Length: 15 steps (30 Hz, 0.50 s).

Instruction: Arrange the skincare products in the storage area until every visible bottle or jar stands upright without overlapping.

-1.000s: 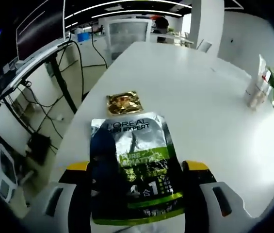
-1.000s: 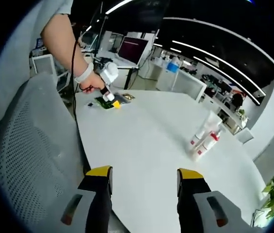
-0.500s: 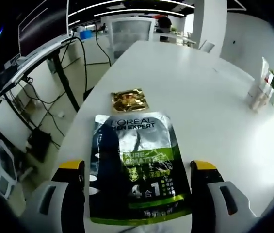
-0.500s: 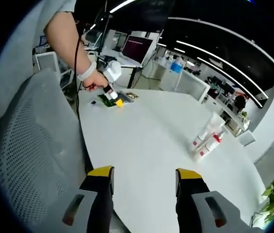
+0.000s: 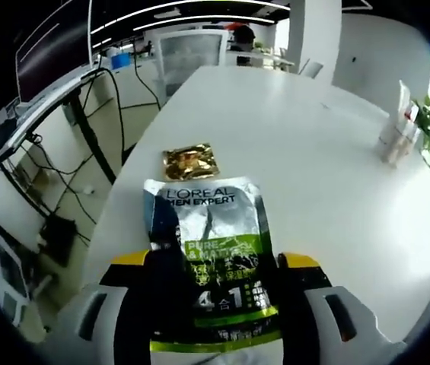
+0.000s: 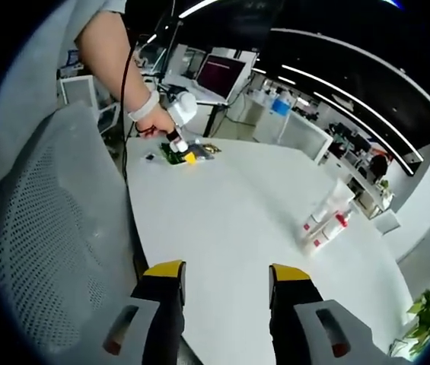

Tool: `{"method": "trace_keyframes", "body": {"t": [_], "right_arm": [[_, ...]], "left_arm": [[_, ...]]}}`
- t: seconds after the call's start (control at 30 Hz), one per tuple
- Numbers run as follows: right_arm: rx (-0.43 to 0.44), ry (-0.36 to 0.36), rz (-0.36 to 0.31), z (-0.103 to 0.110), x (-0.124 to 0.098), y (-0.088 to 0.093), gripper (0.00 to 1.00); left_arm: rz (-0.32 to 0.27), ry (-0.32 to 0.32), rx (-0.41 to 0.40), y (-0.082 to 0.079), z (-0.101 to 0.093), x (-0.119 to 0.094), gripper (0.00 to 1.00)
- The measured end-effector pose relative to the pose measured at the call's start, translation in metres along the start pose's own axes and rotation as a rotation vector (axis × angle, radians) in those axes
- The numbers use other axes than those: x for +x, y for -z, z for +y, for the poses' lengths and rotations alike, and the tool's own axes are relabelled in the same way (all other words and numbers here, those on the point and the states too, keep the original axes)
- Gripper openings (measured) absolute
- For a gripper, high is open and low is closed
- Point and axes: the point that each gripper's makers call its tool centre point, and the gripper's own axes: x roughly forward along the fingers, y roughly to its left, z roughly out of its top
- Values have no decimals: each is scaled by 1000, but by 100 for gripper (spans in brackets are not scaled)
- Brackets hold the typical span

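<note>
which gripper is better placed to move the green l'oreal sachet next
Left. The left gripper already has its jaws on either side of the green sachet near the table edge. The right gripper hangs open with nothing between its jaws, well away from the sachet across the white table.

We see a long white table [image 5: 329, 152] running toward 12 o'clock in the left gripper view. A mesh-backed office chair [image 5: 192, 49] stands at its far end. Black cables [image 5: 85, 144] hang at 10 o'clock. Ceiling light strips [image 6: 367, 76] curve overhead at 2 o'clock in the right gripper view; a monitor [image 6: 218, 76] glows at 12, a grey mesh chair back [image 6: 39, 236] sits at 9, and a potted plant [image 6: 428, 315] at 4.
</note>
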Motion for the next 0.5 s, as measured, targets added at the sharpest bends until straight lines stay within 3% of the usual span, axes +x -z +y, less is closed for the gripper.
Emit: {"method": "trace_keyframes", "body": {"t": [0.2, 0.4, 0.5], "right_arm": [[-16, -11, 4, 3, 0, 1, 36], [-22, -12, 3, 3, 0, 0, 33], [-26, -13, 2, 3, -1, 0, 32]], "left_arm": [[-21, 39, 38, 0, -7, -2, 31], [-30, 58, -3, 0, -12, -2, 24], [-39, 112, -84, -1, -22, -5, 21]]}}
